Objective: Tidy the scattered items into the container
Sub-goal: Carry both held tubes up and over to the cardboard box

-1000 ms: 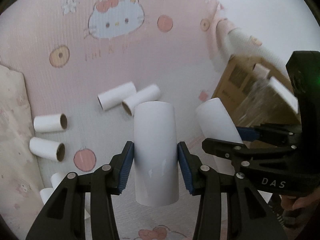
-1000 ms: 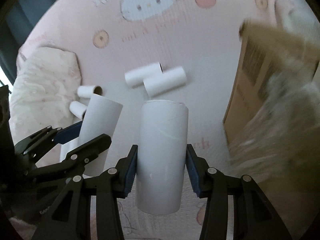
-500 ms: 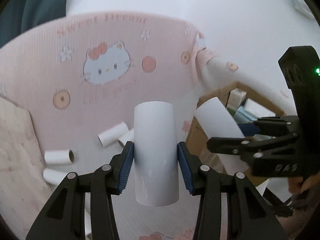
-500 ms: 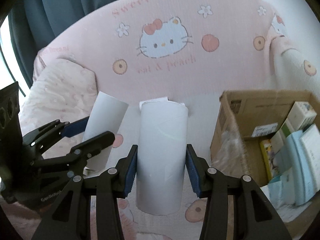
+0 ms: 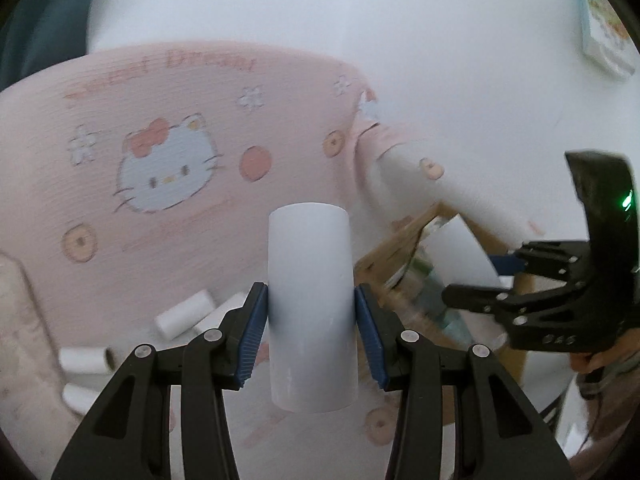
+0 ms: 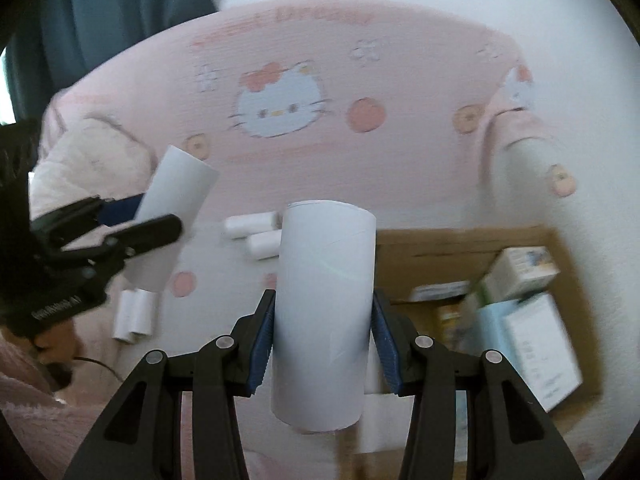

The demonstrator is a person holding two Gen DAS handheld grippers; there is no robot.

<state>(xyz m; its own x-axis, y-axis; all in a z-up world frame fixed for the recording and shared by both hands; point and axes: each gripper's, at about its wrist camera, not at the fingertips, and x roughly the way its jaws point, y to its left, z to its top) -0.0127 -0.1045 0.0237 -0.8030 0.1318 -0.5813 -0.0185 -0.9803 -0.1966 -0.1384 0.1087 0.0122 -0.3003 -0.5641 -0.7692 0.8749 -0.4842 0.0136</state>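
Both grippers [image 5: 310, 334] [image 6: 322, 344] pitch downward, seemingly above the blurred box [image 6: 460, 248].

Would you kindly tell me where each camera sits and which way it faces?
Left wrist: on the left gripper, looking along its fingers past a held tube at the pink blanket; the right gripper shows at right.
Right wrist: on the right gripper, past its own tube toward the box; the left gripper shows at left.
Shared: blanket, box, loose tubes.
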